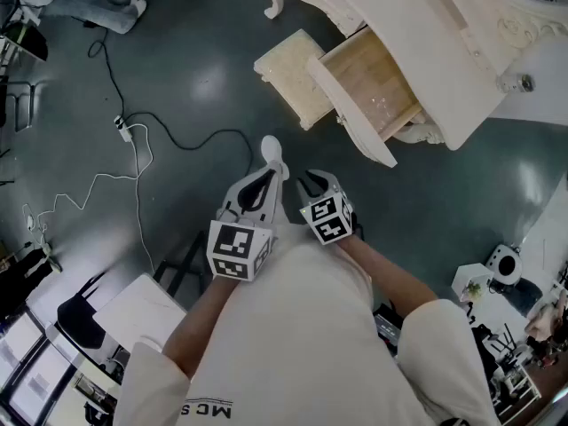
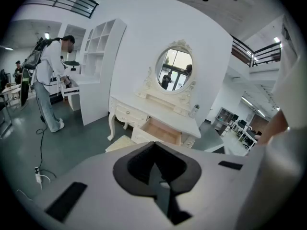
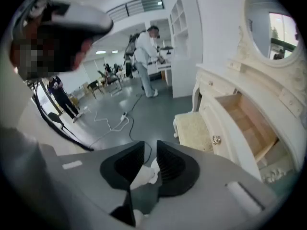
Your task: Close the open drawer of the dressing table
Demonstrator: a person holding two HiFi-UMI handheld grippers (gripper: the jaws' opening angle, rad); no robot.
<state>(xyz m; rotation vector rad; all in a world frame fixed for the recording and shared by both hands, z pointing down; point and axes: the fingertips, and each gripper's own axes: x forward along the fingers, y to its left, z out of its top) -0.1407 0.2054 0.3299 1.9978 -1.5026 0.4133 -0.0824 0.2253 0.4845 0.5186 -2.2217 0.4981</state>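
- Your left gripper [image 1: 265, 185] hangs close in front of your chest; in the left gripper view [image 2: 154, 146] its black padded jaws meet at the tips, with nothing between them.
- Your right gripper [image 1: 319, 183] sits just beside it, level with it; in the right gripper view [image 3: 150, 152] its jaws stand a narrow gap apart and grip nothing — only the floor and your white shoe [image 1: 273, 152] show through the slot.
- The cream, carved dressing table [image 1: 426, 25] stands ahead and to your right, well apart from both grippers; neither one touches it.
- Its open drawer with the pale wooden inside [image 1: 373, 91] is pulled well out from the table's front; the left gripper view shows it below the tabletop [image 2: 160, 130], and the right gripper view shows it from the side [image 3: 244, 116], with a small round metal knob [image 3: 216, 140] on its cream front panel.
- A cream upholstered stool [image 1: 288, 74] sits on the floor just beside the drawer front, on the side nearer you.
- An oval mirror in an ornate white frame [image 2: 174, 70] rises above the tabletop.
- The dark grey-green floor [image 1: 195, 60] carries a black cable and a thin white cable [image 1: 133, 162], off to your left.
- Further back, a person in a white top [image 2: 48, 78] stands at a tall white shelf unit [image 2: 100, 71] — well clear of the dressing table.
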